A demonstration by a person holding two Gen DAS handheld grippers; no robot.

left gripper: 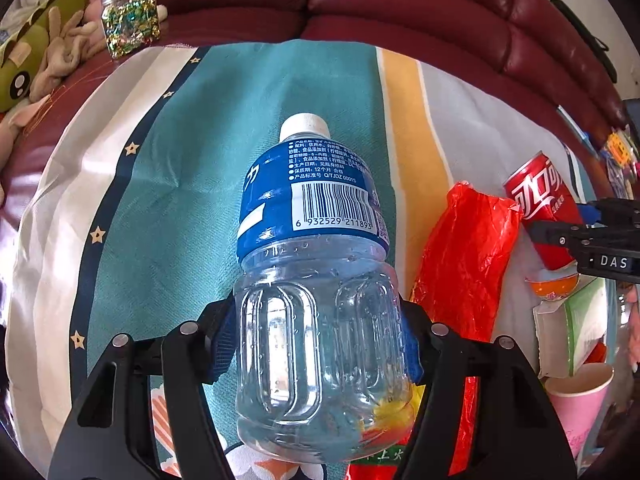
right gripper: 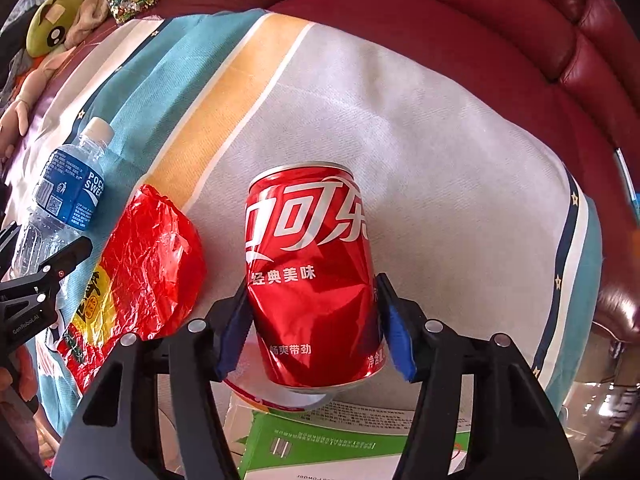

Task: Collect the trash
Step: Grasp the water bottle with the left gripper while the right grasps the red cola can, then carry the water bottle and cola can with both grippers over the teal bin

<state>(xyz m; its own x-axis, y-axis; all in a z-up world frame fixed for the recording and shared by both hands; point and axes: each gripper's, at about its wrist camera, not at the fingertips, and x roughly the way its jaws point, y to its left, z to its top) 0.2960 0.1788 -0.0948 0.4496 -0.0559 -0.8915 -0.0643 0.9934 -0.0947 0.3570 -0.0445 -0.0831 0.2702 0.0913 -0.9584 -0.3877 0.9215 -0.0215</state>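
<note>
Two grippers over striped blanket [right gripper: 400,120], maroon sofa [left gripper: 400,4]

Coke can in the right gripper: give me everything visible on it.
The can is a short red aluminium drink can with white Chinese lettering. Its wall looks dented and creased around the lower middle. It stands roughly upright, leaning slightly, clamped at its sides between the blue pads of the right gripper. It appears lifted over a green-and-white box, with the striped cloth behind. Its top is not visible. The left wrist view shows it tilted, beside the red plastic bag.
</note>
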